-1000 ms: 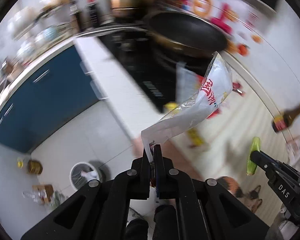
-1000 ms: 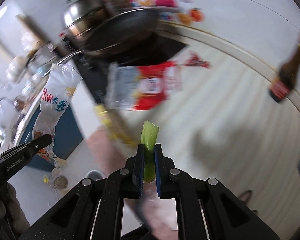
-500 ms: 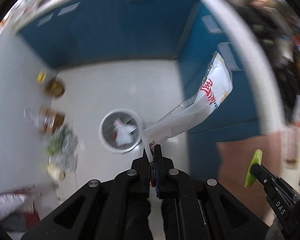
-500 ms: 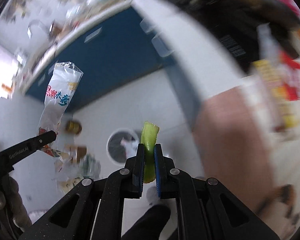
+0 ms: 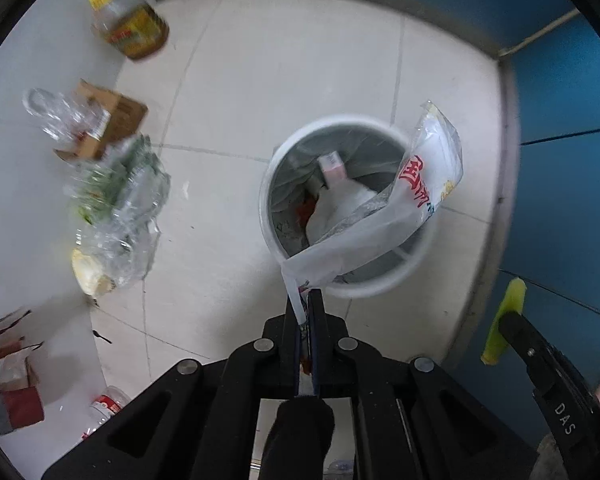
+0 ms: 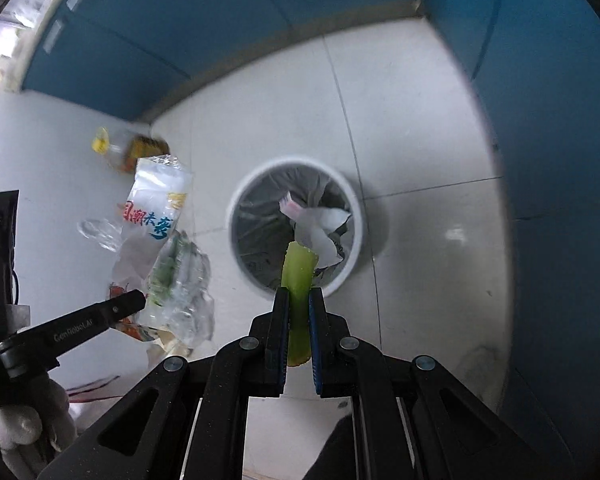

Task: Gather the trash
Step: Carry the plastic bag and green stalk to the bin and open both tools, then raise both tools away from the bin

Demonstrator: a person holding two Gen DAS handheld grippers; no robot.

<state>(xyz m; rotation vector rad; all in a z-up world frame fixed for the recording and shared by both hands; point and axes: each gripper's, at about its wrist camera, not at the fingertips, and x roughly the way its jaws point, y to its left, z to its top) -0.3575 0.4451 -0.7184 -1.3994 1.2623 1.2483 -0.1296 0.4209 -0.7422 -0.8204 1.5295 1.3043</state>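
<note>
Item 1. Left gripper (image 5: 308, 312): jaws clamped on the twisted lower end of an empty plastic wrapper (image 5: 416, 200), white and clear with red print. The wrapper rises ahead of the tips and leans right, so that its upper half appears over the far-right part of the bin mouth in the left wrist view.

Item 2. Right gripper (image 6: 299, 316): jaws pinched on a pale green vegetable stalk (image 6: 298, 276), upright between the pads, its cut top showing against the near rim of the bin.

Item 3. Waste bin (image 6: 236, 208): round, white rim, grey liner, standing on the tiled floor directly ahead of and below both tools. Crumpled white paper (image 6: 320, 226) already lies inside.

Item 4. To the left of the tools, beyond the bin line: clear plastic bags with green scraps (image 5: 116, 196), a cardboard box (image 5: 116, 116), an oil bottle (image 5: 134, 28). Farther off, blue cabinet fronts (image 6: 560, 160).

Handling note, as judgement: the step is the drop. The wrapper is light and will likely drift, so bring the left tips over the centre of the mouth and low before parting the jaws. The stalk is denser and should fall straight; move it forward past the near rim first, then let go. Releasing one after the other avoids the wrapper catching on the right tool.
</note>
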